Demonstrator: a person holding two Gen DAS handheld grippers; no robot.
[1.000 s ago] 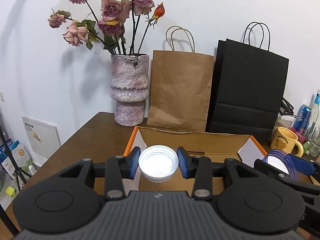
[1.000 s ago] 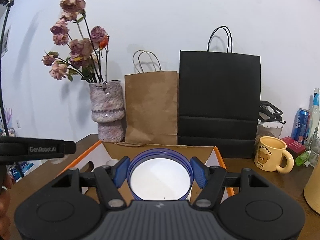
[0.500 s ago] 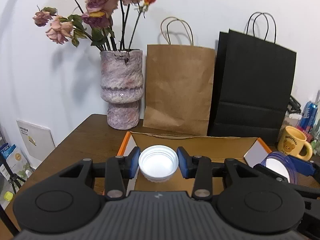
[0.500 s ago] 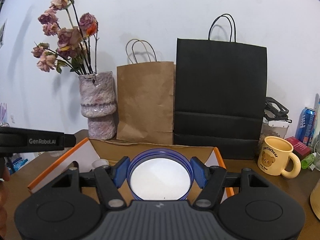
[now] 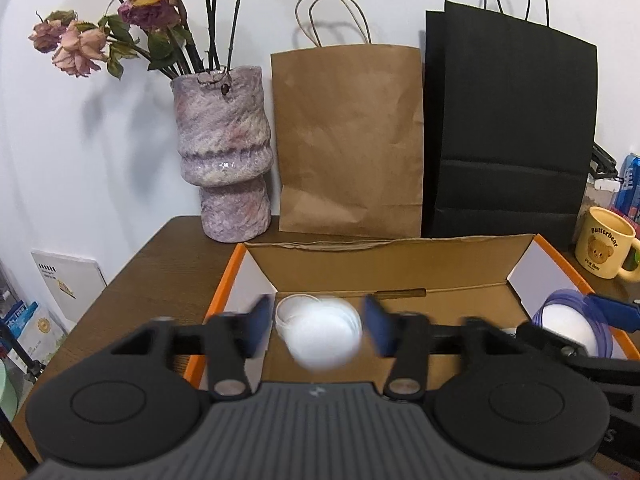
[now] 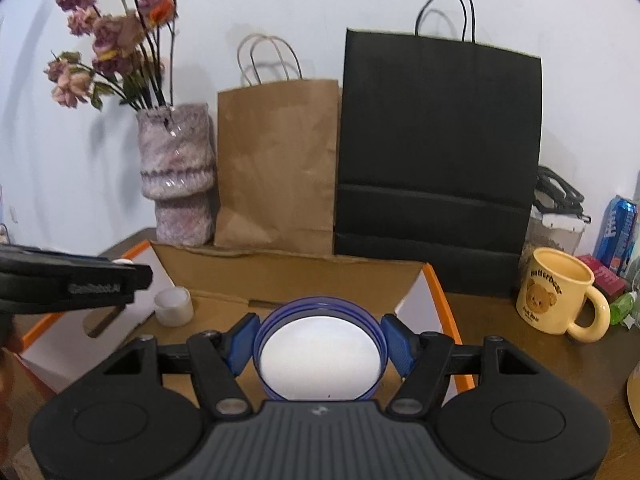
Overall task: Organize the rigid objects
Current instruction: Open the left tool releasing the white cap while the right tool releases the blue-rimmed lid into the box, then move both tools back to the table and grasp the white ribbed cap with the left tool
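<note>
The left gripper (image 5: 314,326) hangs over the open cardboard box (image 5: 400,258), its jaws spread with a gap on each side of the white cap (image 5: 320,330), which is motion-blurred between them and touches neither pad. In the right wrist view the same cap (image 6: 174,306) sits on the box floor at 10 o'clock from the right gripper (image 6: 318,344). That gripper's jaws are closed against the rim of the blue-rimmed lid (image 6: 318,354), one blue pad on each side, holding it above the right half of the box; the left wrist view catches this lid (image 5: 572,328) at 3 o'clock.

Behind the box, at 12 o'clock, a brown paper bag (image 6: 278,164) and a black paper bag (image 6: 438,152) stand side by side against the wall. A mottled purple vase (image 5: 224,152) of dried roses (image 5: 132,0) stands at 11 o'clock on the wooden desk (image 5: 160,264). At 2 o'clock, just beside the box's orange edge, stands a yellow bear mug (image 6: 558,290), with a blue can (image 6: 618,228) beyond it. The box's raised back flap stands between the jaws and the bags.
</note>
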